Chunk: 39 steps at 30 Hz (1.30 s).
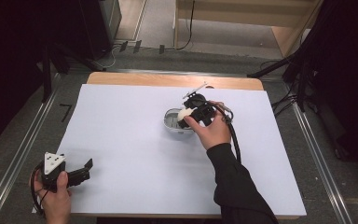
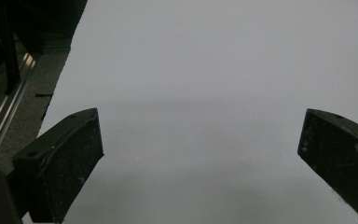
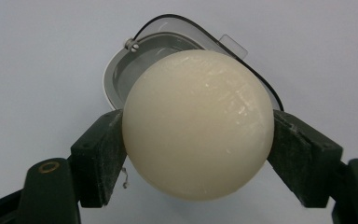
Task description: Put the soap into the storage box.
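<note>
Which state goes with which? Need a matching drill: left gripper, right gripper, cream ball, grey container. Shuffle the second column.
Things:
1. left gripper
2. right gripper
3. cream ball
4. grey container

States or places:
A. clamped between two black jaws
B. sitting open on the white table cover, under the ball
C. jaws wide apart, nothing between them, near the table's front left corner
D. shut on a round thing over the middle of the table

Pairs: 1-C, 2-D, 3-A, 4-B

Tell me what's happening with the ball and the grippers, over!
Right gripper shut on cream ball, held above grey container. Left gripper open, holding nothing, near table edge. Nothing in the way.
</note>
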Available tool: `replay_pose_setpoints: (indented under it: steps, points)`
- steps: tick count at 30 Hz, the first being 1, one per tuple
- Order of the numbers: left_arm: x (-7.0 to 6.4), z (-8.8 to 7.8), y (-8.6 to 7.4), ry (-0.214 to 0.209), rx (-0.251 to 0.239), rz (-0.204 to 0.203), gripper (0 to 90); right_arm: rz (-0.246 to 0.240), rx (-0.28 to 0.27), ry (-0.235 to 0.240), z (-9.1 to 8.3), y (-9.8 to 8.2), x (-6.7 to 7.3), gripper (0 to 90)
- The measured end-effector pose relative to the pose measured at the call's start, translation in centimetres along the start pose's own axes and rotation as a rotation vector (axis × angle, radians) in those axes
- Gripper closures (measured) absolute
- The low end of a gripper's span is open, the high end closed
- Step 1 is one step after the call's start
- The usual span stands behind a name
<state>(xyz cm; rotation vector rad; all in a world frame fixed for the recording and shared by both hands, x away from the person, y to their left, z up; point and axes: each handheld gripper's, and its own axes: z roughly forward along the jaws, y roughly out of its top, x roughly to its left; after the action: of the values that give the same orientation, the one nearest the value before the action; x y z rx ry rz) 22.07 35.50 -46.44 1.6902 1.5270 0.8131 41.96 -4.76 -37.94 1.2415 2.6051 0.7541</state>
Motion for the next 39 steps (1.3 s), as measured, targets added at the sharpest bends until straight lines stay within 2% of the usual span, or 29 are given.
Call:
replay_pose_setpoints:
  steps: [14,33,39]
  points:
    - [0.0,0.0,0.0,-0.004,0.002,-0.001,0.5,0.021,0.028,-0.002,1.4,0.6,-0.2,24.5]
    - [0.0,0.0,0.0,-0.005,0.003,0.0,0.4,0.061,0.031,-0.017,2.9,0.9,-0.5,24.4]
    - [0.0,0.0,0.0,-0.006,0.004,0.002,0.5,0.071,0.034,-0.003,3.1,0.9,-0.4,24.4]
